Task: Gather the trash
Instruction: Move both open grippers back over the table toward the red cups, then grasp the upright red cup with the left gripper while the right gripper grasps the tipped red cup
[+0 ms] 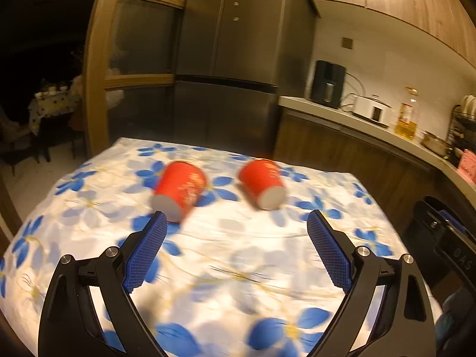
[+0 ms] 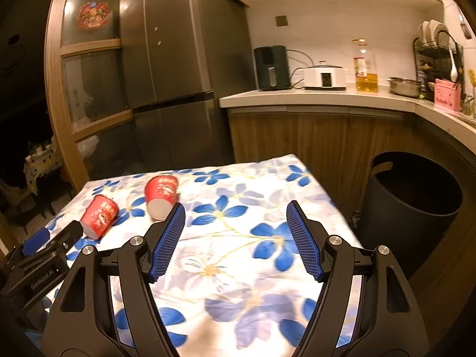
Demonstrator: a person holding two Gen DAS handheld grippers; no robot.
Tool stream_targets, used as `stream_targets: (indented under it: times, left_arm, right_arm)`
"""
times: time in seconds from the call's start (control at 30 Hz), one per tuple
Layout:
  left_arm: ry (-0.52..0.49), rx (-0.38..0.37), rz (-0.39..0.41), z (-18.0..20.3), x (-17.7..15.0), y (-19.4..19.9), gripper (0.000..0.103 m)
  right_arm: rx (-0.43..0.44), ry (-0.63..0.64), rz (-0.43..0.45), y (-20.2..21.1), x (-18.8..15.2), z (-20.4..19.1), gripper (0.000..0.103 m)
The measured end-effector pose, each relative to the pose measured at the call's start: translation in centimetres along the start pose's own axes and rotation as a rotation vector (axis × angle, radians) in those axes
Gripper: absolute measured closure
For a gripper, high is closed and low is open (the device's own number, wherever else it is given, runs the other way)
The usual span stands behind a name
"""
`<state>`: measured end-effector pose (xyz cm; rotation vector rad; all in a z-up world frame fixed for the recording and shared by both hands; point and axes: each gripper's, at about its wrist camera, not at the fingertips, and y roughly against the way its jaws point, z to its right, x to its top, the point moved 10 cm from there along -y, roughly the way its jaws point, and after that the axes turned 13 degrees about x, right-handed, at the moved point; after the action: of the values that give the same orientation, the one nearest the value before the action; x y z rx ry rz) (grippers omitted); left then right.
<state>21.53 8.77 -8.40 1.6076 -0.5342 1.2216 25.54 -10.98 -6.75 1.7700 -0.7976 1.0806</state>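
Lying tipped over on the blue-flowered white cloth of the tabletop (image 2: 238, 238): two red paper cups, near each other, one (image 1: 180, 189) at eleven o'clock of the left claw (image 1: 236, 218), the other (image 1: 263, 183) at one o'clock. Hovering spread wide and gripping nothing: left claw and right claw (image 2: 236, 209) alike. Standing beside the tabletop at three o'clock: a dark round plastic bin (image 2: 413, 205).

Our left gripper (image 1: 236, 218) and right gripper (image 2: 236, 208) are alike: glossy black plastic linkage arms with triangular cut-outs, round silver pivot screws at the joints, blue waffle-textured pads (image 2: 168, 239) on the jaws, and white lettering on the left body.
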Motion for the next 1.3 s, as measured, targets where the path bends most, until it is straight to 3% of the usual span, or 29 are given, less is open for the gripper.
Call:
stream_targets:
  times: [0.1, 0.37, 0.87, 1.2, 1.3]
  left_arm:
    - [0.014, 0.039, -0.009, -2.0, 0.2, -1.4, 0.012]
    - [0.021, 0.059, -0.032, -4.5, 1.8, -5.3, 0.012]
    - [-0.009, 0.075, -0.080, -4.3, 2.2, -11.0, 0.012]
    - [-0.008, 0.037, -0.149, -3.7, 2.0, -13.9, 0.012]
    - [-0.013, 0.024, -0.181, -3.4, 1.4, -14.5, 0.019]
  right_arm:
    - [0.024, 0.007, -0.008, -1.3, -0.3, -1.3, 0.033]
    - [0.075, 0.030, -0.018, -4.8, -0.3, -4.3, 0.033]
    - [0.135, 0.028, -0.046, -12.1, 0.0, -7.5, 0.033]
    - [0.150, 0.044, -0.088, -16.6, -0.7, -8.8, 0.033]
    - [0.151, 0.041, -0.100, -17.5, -1.1, -9.0, 0.033]
